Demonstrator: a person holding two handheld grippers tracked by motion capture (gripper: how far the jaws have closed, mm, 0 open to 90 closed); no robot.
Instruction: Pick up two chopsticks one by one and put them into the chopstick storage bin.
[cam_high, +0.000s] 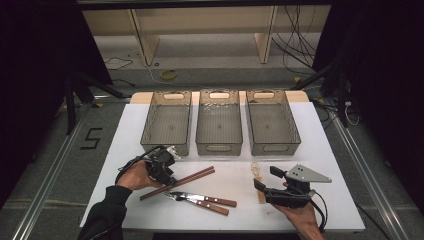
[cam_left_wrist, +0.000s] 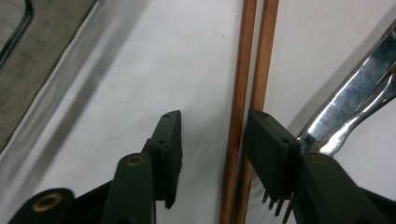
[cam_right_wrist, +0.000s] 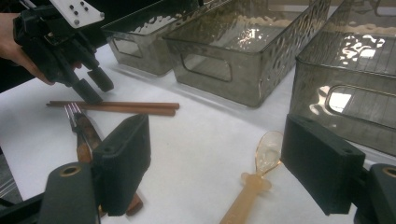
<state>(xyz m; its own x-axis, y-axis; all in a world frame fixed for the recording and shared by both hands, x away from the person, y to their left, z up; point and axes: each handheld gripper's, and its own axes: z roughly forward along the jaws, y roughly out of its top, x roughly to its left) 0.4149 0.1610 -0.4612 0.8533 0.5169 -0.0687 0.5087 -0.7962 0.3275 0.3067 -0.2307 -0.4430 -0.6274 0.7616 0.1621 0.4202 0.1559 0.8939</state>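
Note:
A pair of brown chopsticks (cam_high: 177, 183) (cam_left_wrist: 243, 93) (cam_right_wrist: 116, 107) lies slantwise on the white table cover. My left gripper (cam_high: 167, 179) (cam_left_wrist: 215, 116) (cam_right_wrist: 95, 88) points down over them, jaws open. The sticks run between the pads, close against the right one, with a clear gap to the left one. My right gripper (cam_high: 267, 178) (cam_right_wrist: 219, 140) hovers low with its jaws wide open over an amber plastic spoon (cam_high: 256, 169) (cam_right_wrist: 264, 154), apart from it. A fork and knife (cam_high: 202, 201) (cam_left_wrist: 359, 98) (cam_right_wrist: 77, 121) with wooden handles lie just beside the chopsticks.
Three smoky see-through bins stand in a row at the back: left (cam_high: 165, 147), middle (cam_high: 218, 147) (cam_right_wrist: 210, 70), right (cam_high: 275, 147) (cam_right_wrist: 345, 100). The white cover (cam_high: 310, 165) ends near the person's forearms. Dark stands and cables flank the table.

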